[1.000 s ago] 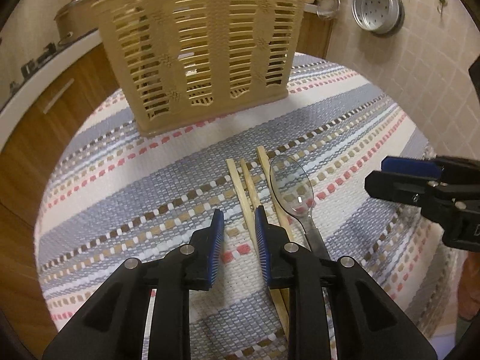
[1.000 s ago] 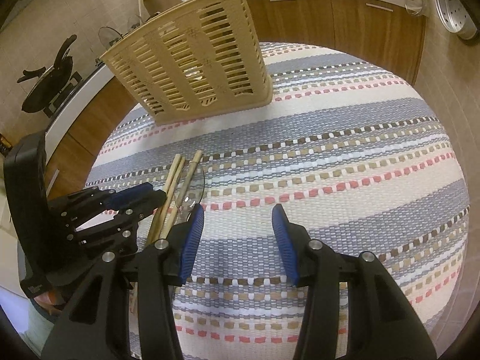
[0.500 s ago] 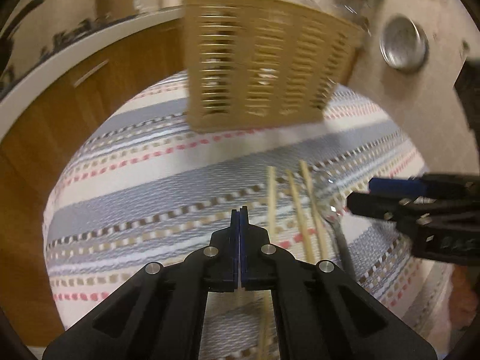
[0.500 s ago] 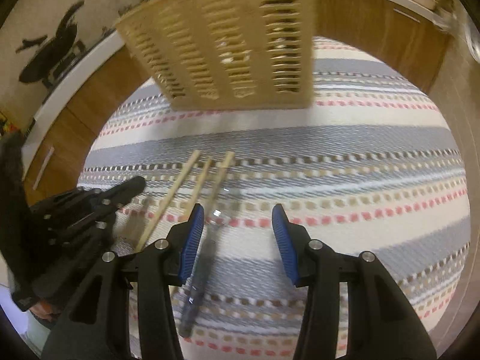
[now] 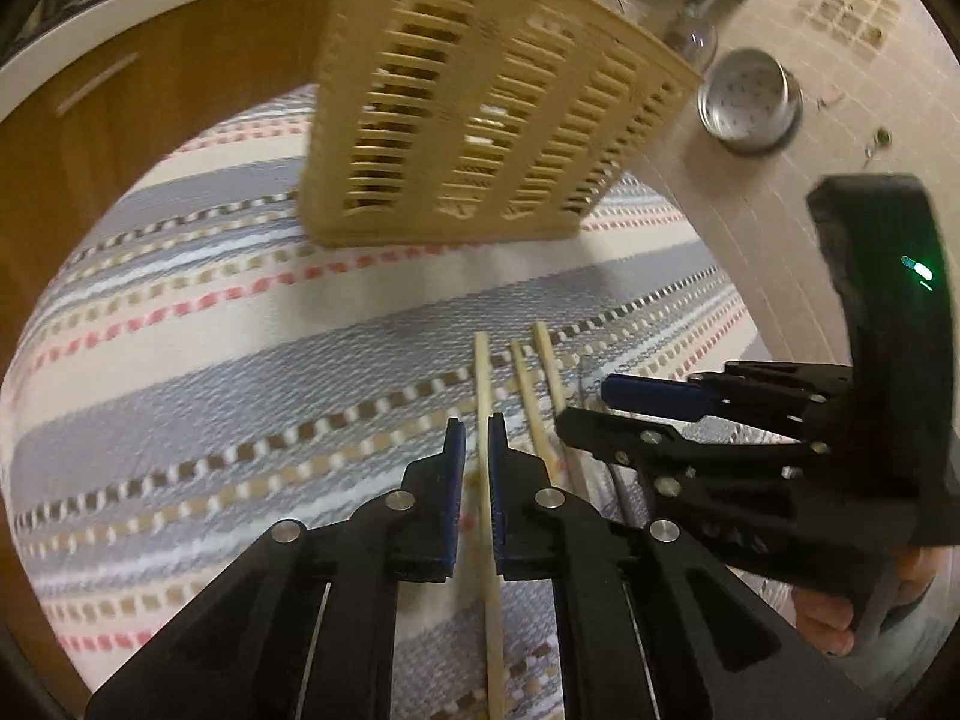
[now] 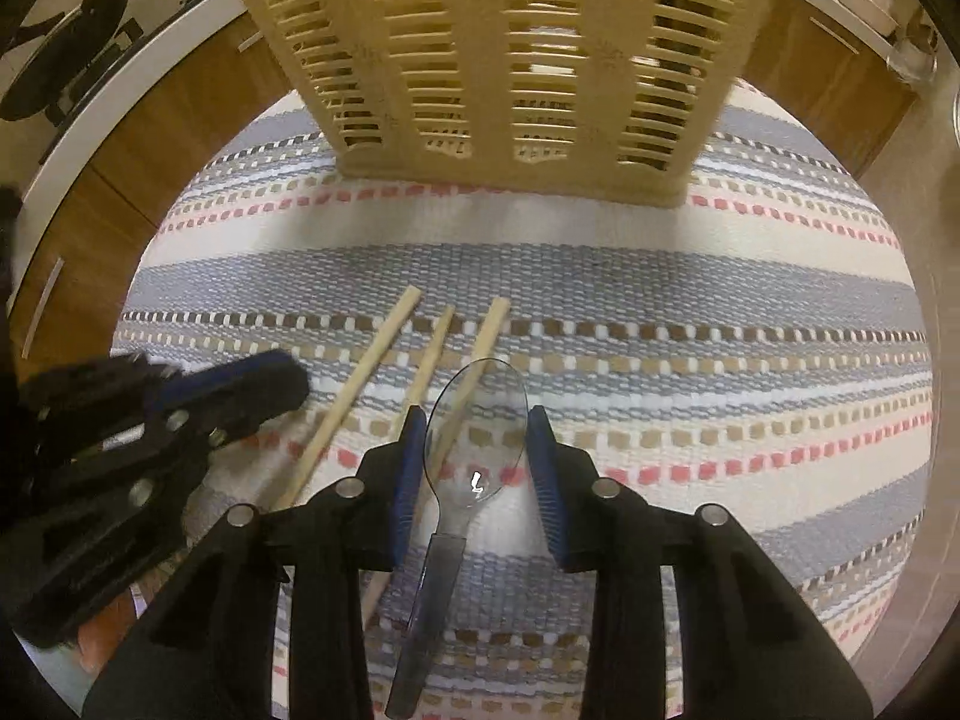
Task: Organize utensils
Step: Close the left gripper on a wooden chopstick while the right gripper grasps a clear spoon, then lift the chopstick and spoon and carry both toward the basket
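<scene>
On the striped cloth (image 6: 690,276) covering the bench, 3 chopsticks (image 6: 354,384) and a clear spoon (image 6: 474,450) were laid side by side, near a slatted beige basket (image 6: 510,60) that was stood at the far side. In the left wrist view, the left claw (image 5: 474,462) was seen nearly closed, with the leftmost chopstick (image 5: 482,384) lying in the narrow gap between its blue pads (image 5: 454,492); whether the stick was actually pinched could not be told. The other 2 chopsticks (image 5: 528,396) were seen just to its right, with the right claw (image 5: 600,402) close beside them. In the right wrist view, the right claw (image 6: 477,468) was held spread wide, its fingers (image 6: 543,480) set on either side of the spoon's bowl, apart from it. The spoon's dark handle (image 6: 429,612) was seen running back between the fingers. One chopstick was seen through the clear bowl. Wooden cabinets (image 6: 156,138) were seen beyond the cloth's edge.
</scene>
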